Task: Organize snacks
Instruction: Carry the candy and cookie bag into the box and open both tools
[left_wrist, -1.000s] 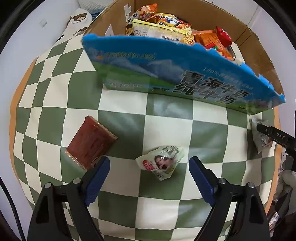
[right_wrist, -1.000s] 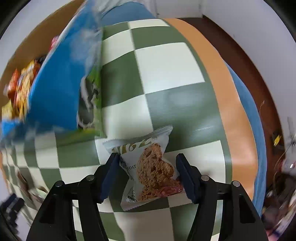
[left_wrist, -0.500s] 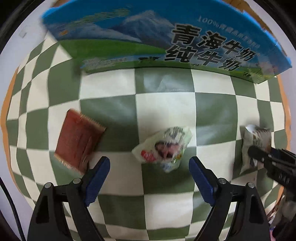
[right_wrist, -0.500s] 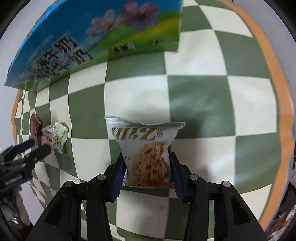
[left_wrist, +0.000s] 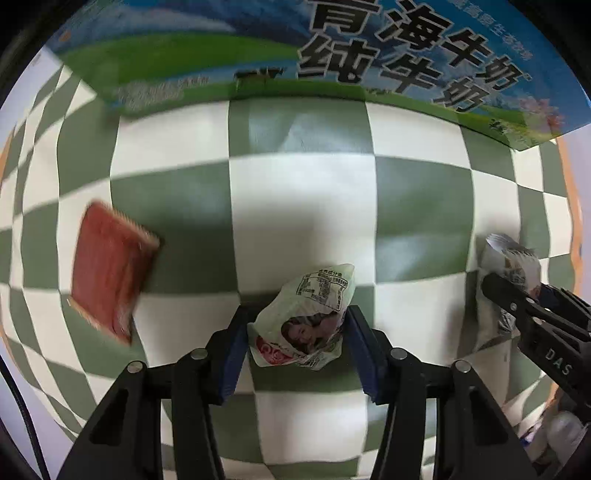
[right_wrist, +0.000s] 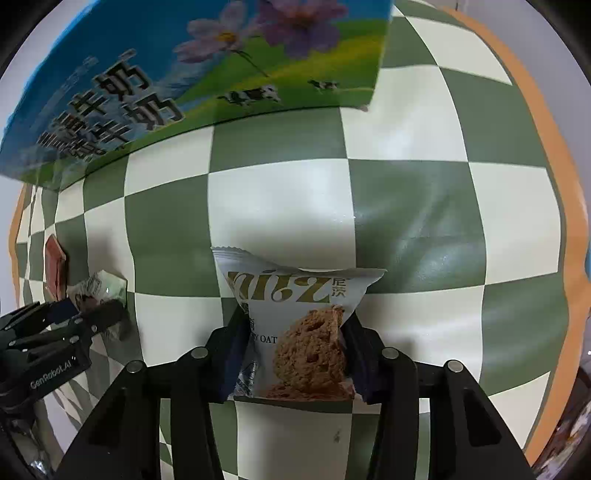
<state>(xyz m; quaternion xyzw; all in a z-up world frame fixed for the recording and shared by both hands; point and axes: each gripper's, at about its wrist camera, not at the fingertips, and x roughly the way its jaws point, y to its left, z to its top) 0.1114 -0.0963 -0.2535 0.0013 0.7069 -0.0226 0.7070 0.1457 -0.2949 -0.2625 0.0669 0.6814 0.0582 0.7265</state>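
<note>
My left gripper (left_wrist: 295, 354) points down at the checked cloth, and its jaws are closing on a pale green snack packet (left_wrist: 306, 317), with the blue pads touching both its sides. A flat red packet (left_wrist: 110, 273) lies loose on the cloth to its left. My right gripper (right_wrist: 293, 354) is shut on a grey oat cookie packet (right_wrist: 295, 325), which stands up between the pads. The left wrist view shows that same oat cookie packet (left_wrist: 513, 258) at the right edge. The right wrist view catches the left gripper (right_wrist: 92, 314) at the far left with the green packet (right_wrist: 99, 288).
A blue and green milk carton box (left_wrist: 258, 48) stands behind both packets, its printed wall (right_wrist: 184, 74) facing me. The green and white checked cloth (right_wrist: 424, 221) has an orange border on the right. Bare cloth lies between the two grippers.
The left gripper has sunk to the green packet and its jaws have come in from wide apart onto it. The right gripper has tightened on the oat cookie packet and shifted sideways.
</note>
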